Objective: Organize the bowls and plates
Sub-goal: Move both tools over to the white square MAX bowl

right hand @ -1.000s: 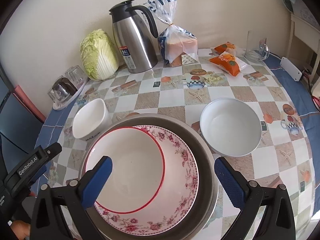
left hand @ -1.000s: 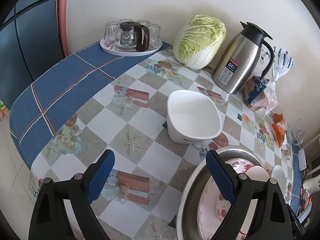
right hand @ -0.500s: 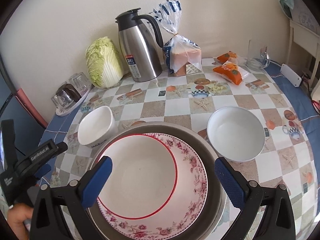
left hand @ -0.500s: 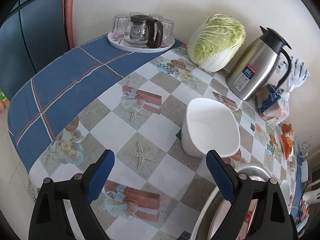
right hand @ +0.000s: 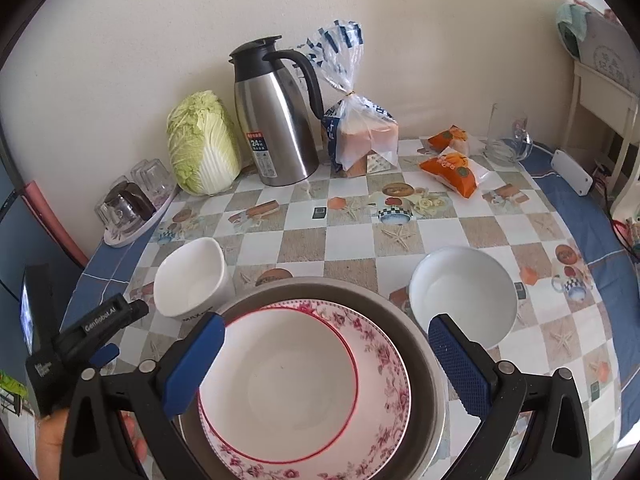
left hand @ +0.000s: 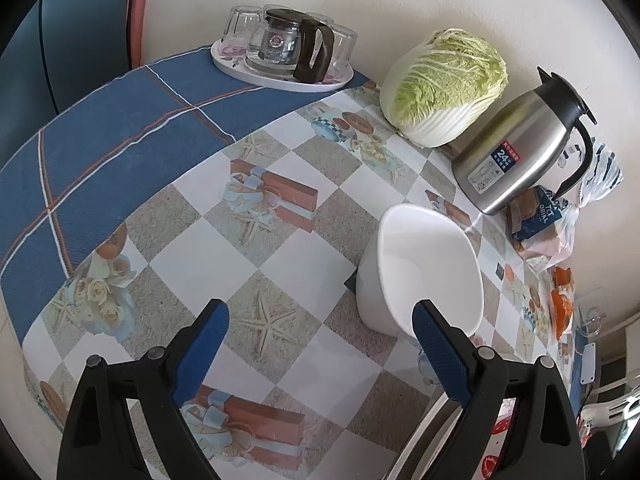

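The big metal basin [right hand: 424,344] already holds the flowered plate [right hand: 384,392] and red-rimmed bowl [right hand: 280,384], probably as the collecting place, while the left gripper [left hand: 320,356], wide open and empty, hovers beside the small white bowl [left hand: 420,272], and the right gripper [right hand: 326,364], also open and empty, waits above the basin.

Home dining table [right hand: 352,256], cabbage [right hand: 202,148], thermos [right hand: 276,120]

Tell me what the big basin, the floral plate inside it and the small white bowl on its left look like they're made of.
Basin: probably stainless steel, with a dull grey brushed sheen. Floral plate: likely glazed ceramic or melamine; glossy, with a printed red flower border. Small white bowl: likely glazed ceramic, smooth, thick-walled and plain white; plastic can't be ruled out.
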